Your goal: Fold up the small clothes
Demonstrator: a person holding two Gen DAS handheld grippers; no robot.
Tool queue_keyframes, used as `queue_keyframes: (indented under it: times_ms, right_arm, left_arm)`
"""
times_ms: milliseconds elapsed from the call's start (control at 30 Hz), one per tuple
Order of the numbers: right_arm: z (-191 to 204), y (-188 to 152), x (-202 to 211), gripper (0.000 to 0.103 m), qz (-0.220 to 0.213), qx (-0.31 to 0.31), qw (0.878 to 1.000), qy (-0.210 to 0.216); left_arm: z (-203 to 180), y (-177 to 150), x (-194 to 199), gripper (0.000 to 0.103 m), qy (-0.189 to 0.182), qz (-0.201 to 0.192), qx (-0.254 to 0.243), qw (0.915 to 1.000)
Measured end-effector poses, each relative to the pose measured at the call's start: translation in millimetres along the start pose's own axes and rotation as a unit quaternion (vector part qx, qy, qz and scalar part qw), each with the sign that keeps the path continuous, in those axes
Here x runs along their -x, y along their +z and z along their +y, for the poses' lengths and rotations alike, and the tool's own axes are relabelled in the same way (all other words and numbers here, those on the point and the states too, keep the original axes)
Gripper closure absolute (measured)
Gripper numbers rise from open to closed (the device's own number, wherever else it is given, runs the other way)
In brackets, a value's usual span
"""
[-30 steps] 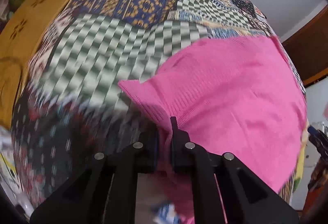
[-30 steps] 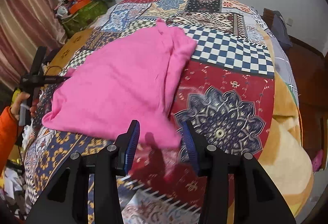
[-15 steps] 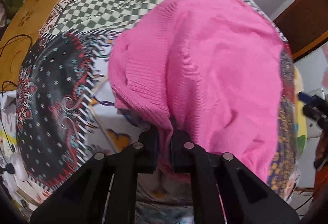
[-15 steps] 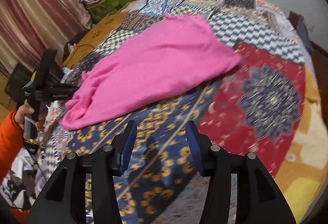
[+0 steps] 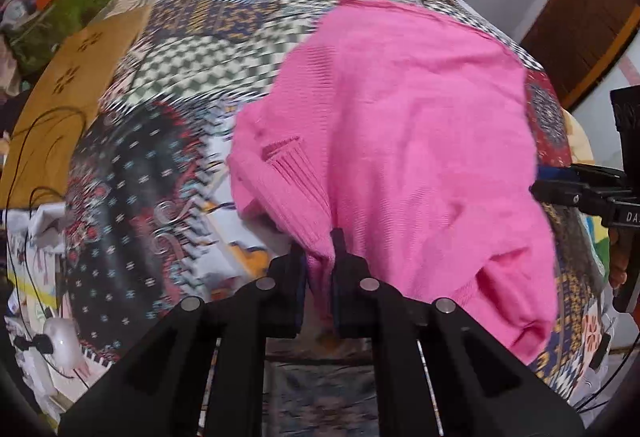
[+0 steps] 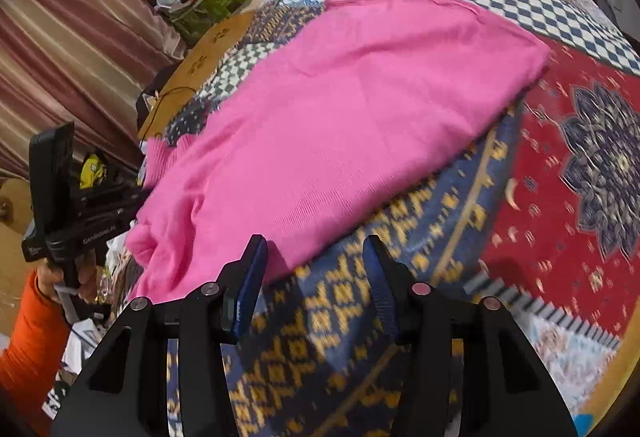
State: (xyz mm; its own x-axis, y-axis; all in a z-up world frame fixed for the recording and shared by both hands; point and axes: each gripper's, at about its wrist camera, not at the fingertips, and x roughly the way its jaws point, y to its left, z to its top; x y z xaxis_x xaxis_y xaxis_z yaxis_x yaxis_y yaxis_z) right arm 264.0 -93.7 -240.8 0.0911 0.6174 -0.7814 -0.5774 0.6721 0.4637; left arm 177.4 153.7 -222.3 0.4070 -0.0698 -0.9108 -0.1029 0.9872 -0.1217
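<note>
Covering: quilt (image 6: 560, 165) over the whole bed, patchwork
Sweater (image 5: 400, 125): pink, spread across the quilt, near edge bunched
Left gripper (image 5: 320, 269): fingers pinching the sweater's ribbed edge
Right gripper (image 6: 316, 269): fingers spread, just beside the sweater's edge, above the quilt

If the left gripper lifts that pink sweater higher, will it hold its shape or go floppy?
Probably floppy: the pink sweater already bunches and sags where the left gripper pinches its ribbed edge. It looks like a thin knit, so likely light. The unheld part would probably drag across the patchwork bedspread.
</note>
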Motion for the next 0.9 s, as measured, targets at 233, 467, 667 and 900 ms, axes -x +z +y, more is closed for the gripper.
queue_keyframes:
  times_ms: [233,467,667,900]
  right_arm:
    - [9,8,-11,0.095,-0.021,0.039,0.999,-0.017]
    - [-5,7,7,0.098,-0.018,0.064,0.997,-0.033]
    - [-36,7,38,0.100,-0.034,0.051,0.995,-0.080]
    - [-72,8,89,0.100,-0.076,0.017,0.986,-0.146]
  left_arm:
    - [41,3,13,0.057,0.021,-0.022,0.046,0.9985]
    - [51,18,17,0.056,0.007,-0.025,0.084,0.9961]
    - [14,22,8,0.054,-0.021,-0.007,0.060,0.9980]
    - [-32,23,7,0.049,-0.033,-0.002,0.001,0.9994]
